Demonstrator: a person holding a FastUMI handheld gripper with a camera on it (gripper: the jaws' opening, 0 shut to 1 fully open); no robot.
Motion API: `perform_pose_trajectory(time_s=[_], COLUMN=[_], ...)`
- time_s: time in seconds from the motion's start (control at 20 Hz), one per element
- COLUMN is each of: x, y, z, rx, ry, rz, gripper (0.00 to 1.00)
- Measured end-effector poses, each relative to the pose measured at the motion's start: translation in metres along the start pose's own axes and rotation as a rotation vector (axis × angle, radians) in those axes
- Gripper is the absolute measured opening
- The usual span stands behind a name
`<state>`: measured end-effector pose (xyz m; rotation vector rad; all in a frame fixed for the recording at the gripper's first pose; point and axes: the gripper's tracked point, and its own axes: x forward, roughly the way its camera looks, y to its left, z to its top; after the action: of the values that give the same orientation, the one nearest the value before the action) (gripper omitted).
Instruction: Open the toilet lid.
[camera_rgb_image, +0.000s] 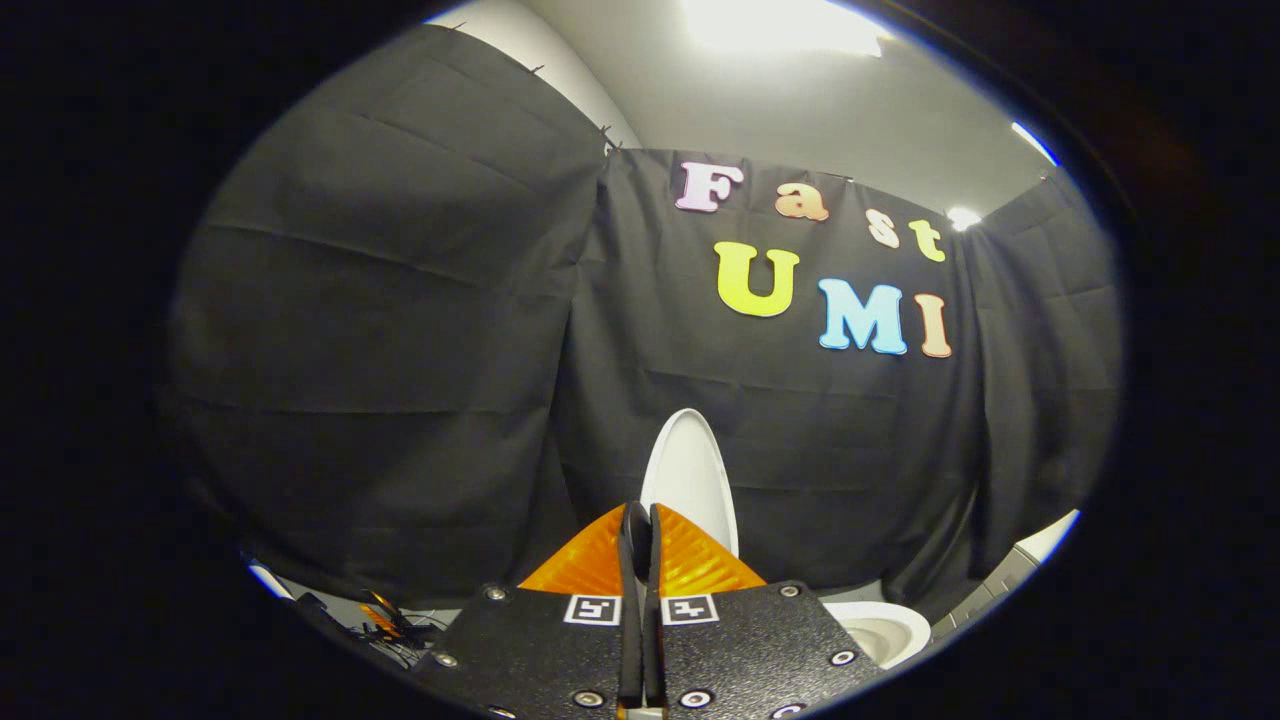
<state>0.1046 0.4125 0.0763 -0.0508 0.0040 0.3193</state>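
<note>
The white toilet lid (690, 478) stands raised and upright against the black cloth wall, just beyond my fingertips and slightly to their right. Below it, right of the gripper's body, part of the white toilet bowl (882, 630) and its rim show. My gripper (640, 520) is shut: the two orange fingers (590, 565) with black pads meet tip to tip with nothing visible between them. The fingertips overlap the lid's lower left edge in the view; I cannot tell whether they touch it.
Black cloth walls close in on the left, back and right. Black cables with something orange (385, 620) lie on the floor left of the gripper. A strip of grey floor (985, 592) runs right of the bowl.
</note>
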Motion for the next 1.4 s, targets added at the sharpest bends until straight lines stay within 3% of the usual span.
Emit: perform_pose_trajectory(time_s=[0.15,0.3,0.35,0.55,0.75,1.0,1.4], x=[-0.002,-0.01,-0.017,-0.046,-0.078,-0.11,-0.164], y=[-0.006,-0.016,-0.023,-0.042,-0.083,-0.128,-0.194], z=[0.003,0.007,0.012,0.039,0.061,0.054,0.014], rx=[-0.034,-0.043,-0.03,0.042,0.068,0.071,0.094], ry=[-0.004,-0.001,-0.016,-0.094,-0.154,-0.139,-0.131], rz=[0.008,0.054,0.048,0.065,0.036,-0.013,-0.103], gripper=[0.03,0.19,0.2,0.93,0.95,0.95,0.95])
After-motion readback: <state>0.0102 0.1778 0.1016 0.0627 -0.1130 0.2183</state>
